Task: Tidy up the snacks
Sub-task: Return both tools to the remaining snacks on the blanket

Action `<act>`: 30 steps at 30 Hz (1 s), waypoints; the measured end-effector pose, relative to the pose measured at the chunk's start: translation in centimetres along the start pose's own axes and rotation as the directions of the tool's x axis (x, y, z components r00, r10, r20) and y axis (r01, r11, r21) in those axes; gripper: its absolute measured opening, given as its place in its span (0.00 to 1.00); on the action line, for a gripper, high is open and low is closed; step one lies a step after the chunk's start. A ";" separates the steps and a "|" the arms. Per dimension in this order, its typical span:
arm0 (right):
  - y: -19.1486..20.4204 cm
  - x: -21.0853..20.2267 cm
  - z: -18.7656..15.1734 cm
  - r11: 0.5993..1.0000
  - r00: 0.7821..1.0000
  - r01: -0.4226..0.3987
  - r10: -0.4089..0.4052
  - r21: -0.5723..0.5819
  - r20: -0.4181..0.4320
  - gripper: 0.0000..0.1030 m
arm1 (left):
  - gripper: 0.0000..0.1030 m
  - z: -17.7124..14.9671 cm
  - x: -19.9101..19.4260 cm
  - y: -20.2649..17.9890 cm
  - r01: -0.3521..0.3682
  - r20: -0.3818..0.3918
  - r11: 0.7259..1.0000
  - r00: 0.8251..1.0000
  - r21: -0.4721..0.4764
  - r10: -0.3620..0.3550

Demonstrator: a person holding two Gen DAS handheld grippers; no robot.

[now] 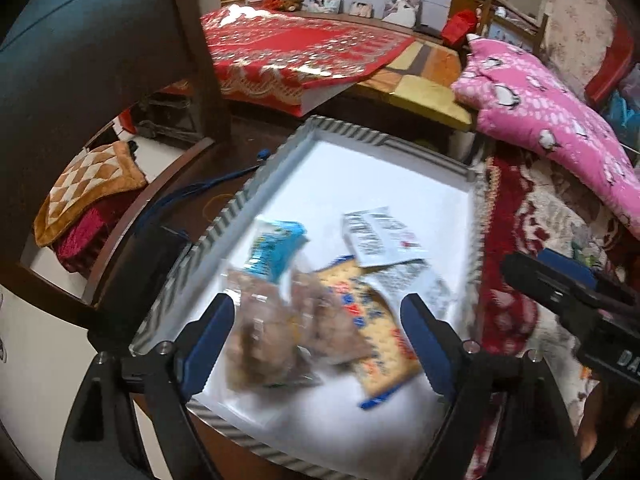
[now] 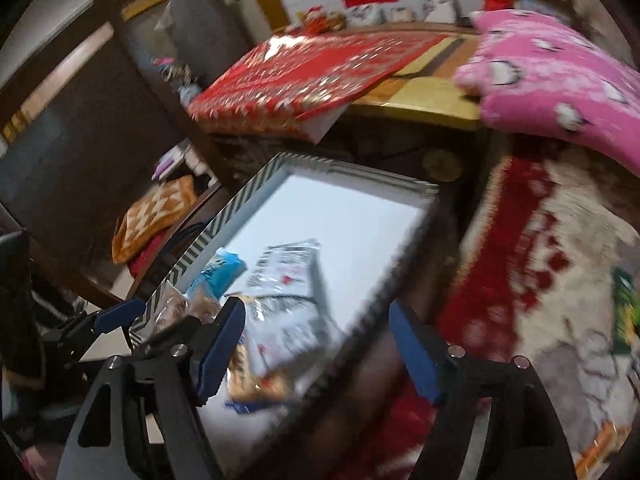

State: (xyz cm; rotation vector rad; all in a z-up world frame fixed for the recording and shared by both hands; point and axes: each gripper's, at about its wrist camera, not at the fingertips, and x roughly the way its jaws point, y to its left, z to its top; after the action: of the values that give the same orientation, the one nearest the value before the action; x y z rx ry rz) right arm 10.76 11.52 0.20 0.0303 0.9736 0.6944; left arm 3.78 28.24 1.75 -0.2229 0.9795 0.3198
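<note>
Both tools gape empty above the white tray [image 1: 400, 176]: left tool [image 1: 316, 336] directly over the snack packets [image 1: 320, 280], right tool [image 2: 316, 344] straddling the tray's right rim.

Snack packets [image 1: 320, 300] in the tray [image 1: 256, 196] are motion-blurred, print unreadable.
</note>
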 end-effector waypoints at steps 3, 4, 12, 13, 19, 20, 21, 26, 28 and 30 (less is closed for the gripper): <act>-2.4 -2.8 -1.1 0.998 0.999 0.020 -0.022 0.067 0.037 0.81 | 0.82 -0.3 -1.0 -2.1 0.024 0.012 1.000 1.000 0.018 -0.024; -3.1 -3.4 -1.3 0.996 0.999 0.022 -0.026 0.090 0.044 0.82 | 0.82 -0.4 -1.3 -2.8 0.035 0.014 0.999 0.999 0.025 -0.035; -9.1 -9.8 -4.7 0.977 0.991 0.098 -0.114 0.188 0.072 0.84 | 0.83 -1.9 -2.9 -10.1 0.123 0.003 0.985 0.992 0.122 -0.124; -9.8 -10.3 -4.9 0.975 0.990 0.104 -0.120 0.199 0.071 0.84 | 0.83 -2.1 -3.0 -10.9 0.130 0.000 0.983 0.991 0.131 -0.131; -14.2 -13.6 -7.2 0.951 0.974 0.196 -0.218 0.238 0.070 0.84 | 0.83 -3.2 -3.0 -16.6 0.190 -0.034 0.962 0.982 0.198 -0.187; -14.9 -14.1 -7.6 0.947 0.969 0.214 -0.236 0.239 0.069 0.84 | 0.83 -3.4 -2.9 -17.3 0.192 -0.037 0.959 0.981 0.208 -0.188; -15.7 -14.5 -8.0 0.943 0.966 0.227 -0.249 0.242 0.064 0.84 | 0.83 -3.6 -2.8 -18.3 0.198 -0.043 0.955 0.980 0.222 -0.193; -18.6 -16.1 -9.5 0.926 0.958 0.260 -0.283 0.274 0.044 0.84 | 0.83 -4.3 -1.9 -22.1 0.233 -0.087 0.937 0.972 0.259 -0.217; -19.7 -16.7 -9.9 0.918 0.954 0.274 -0.298 0.286 0.044 0.84 | 0.83 -4.4 -1.3 -23.4 0.245 -0.108 0.932 0.969 0.268 -0.224; -20.6 -17.3 -10.2 0.912 0.950 0.283 -0.309 0.296 0.044 0.84 | 0.83 -4.5 -0.6 -24.6 0.253 -0.128 0.927 0.966 0.275 -0.226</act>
State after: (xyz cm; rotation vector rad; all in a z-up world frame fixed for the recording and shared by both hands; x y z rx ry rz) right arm 7.43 -17.06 0.56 0.1638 0.9596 0.2654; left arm 8.91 3.79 0.88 -0.0888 1.0668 -0.0613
